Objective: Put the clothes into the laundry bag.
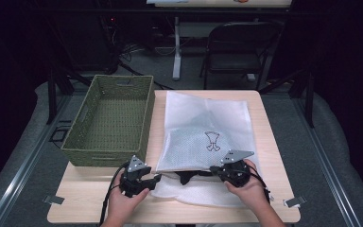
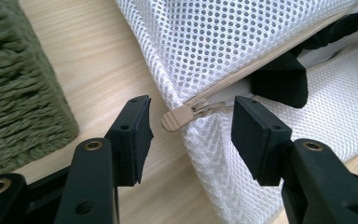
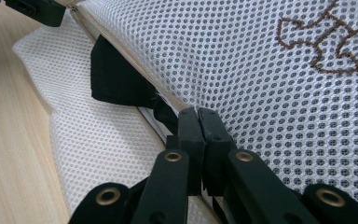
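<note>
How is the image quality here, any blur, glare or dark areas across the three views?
High view: soft and low in detail, surroundings very dark, table evenly lit. Left gripper view: zipper pull and mesh bag sharp, no glare. Right gripper view: mesh crisp, black garment an almost featureless dark patch.

White mesh bag (image 1: 203,137) with brown emblem (image 1: 212,140), olive basket (image 1: 111,118)

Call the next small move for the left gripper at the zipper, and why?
Probably close the left gripper on the zipper pull. The tan pull lies between its open jaws, untouched, at the corner of the white mesh bag. The right gripper is already shut on the bag's edge by the zipper, so the bag looks braced for a pull.
</note>
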A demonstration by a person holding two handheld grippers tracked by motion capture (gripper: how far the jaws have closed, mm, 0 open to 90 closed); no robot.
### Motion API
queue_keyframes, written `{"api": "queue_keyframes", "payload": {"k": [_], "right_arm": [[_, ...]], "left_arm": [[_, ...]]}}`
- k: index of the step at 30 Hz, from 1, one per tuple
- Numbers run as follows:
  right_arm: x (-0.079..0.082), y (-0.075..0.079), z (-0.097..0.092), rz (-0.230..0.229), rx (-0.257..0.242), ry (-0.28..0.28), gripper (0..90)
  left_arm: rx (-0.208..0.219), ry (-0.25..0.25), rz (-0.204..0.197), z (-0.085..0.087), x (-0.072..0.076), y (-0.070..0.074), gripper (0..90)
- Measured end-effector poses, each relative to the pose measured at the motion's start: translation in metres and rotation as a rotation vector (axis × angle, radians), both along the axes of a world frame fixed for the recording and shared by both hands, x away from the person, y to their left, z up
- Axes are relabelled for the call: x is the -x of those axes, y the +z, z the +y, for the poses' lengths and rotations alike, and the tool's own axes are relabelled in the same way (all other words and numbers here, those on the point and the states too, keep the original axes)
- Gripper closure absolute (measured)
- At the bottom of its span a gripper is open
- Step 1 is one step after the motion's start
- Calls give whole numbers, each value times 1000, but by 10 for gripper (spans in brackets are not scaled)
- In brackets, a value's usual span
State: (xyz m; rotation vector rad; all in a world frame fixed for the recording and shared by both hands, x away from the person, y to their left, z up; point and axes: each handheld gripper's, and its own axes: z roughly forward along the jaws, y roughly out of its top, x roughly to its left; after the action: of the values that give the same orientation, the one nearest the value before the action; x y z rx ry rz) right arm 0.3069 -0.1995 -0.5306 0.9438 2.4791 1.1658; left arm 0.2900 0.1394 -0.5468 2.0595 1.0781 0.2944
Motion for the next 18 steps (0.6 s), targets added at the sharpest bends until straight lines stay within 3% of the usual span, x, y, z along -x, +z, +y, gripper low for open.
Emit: {"api": "queue_keyframes", "payload": {"k": [5,9,14,18], "right_arm": [[0,0,-1,-2,-10,1,888],[0,1,-1,-2,-16,0,887],[1,2,-1,-6,-19,-2,883],[2,5,-1,-12,-36,-5,872]], "left_arm": [[-12,0,31,-2,-1,-6,471],[3,-5,44,-2,-1,-8,478],[-18,8,40,-2,-1,-8,581],[17,31,59,-1,-2,-8,629]]}}
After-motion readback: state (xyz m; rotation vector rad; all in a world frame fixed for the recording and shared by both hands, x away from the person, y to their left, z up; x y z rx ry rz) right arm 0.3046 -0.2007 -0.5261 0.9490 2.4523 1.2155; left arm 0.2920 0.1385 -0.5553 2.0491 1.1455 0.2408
